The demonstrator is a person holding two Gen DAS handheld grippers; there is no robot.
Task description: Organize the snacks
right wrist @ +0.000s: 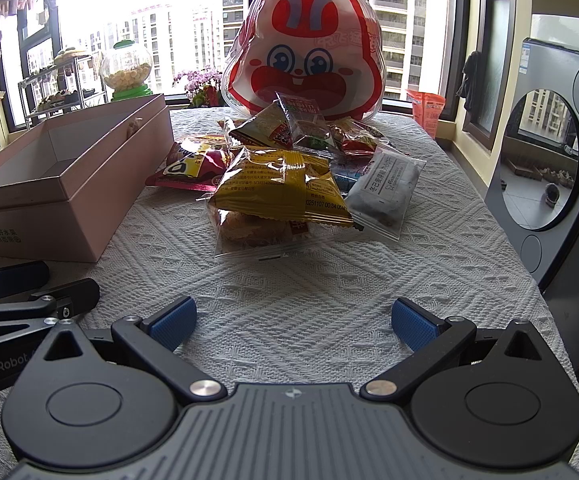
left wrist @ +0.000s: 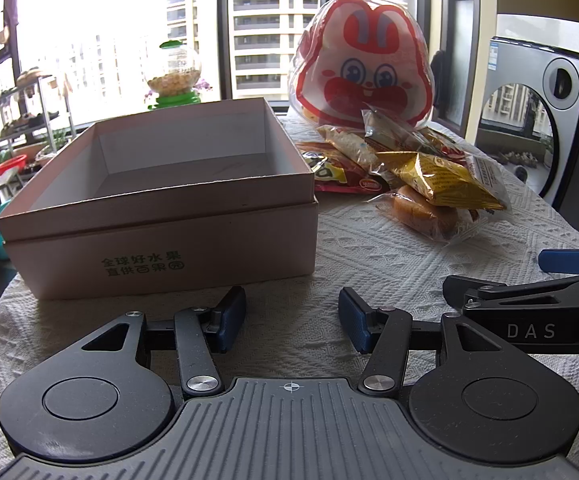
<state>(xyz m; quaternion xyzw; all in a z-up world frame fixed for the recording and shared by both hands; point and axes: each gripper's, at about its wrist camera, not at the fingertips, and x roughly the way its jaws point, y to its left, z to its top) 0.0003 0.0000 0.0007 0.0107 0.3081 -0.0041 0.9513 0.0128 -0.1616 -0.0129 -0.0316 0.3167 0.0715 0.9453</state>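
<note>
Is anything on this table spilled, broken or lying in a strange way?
Nothing is spilled or broken. The snack packets lie in a loose heap beside the box, some on top of others, and the box holds none yet. Both claws are open.

On the table there is one pink box (left wrist: pixel 161 236), open, on the left. There is one big rabbit-face bag (right wrist: pixel 303 56) at the far side. In front of it lies one pile of small snack packets: I count one yellow packet (right wrist: pixel 285 188), one clear packet with a round cake (right wrist: pixel 249 228), one white-grey packet (right wrist: pixel 385 196) and one red packet (right wrist: pixel 193 168); the packets behind overlap, so their number is unclear. One candy dispenser (left wrist: pixel 173 76) stands far left. Two grippers are in view.
</note>
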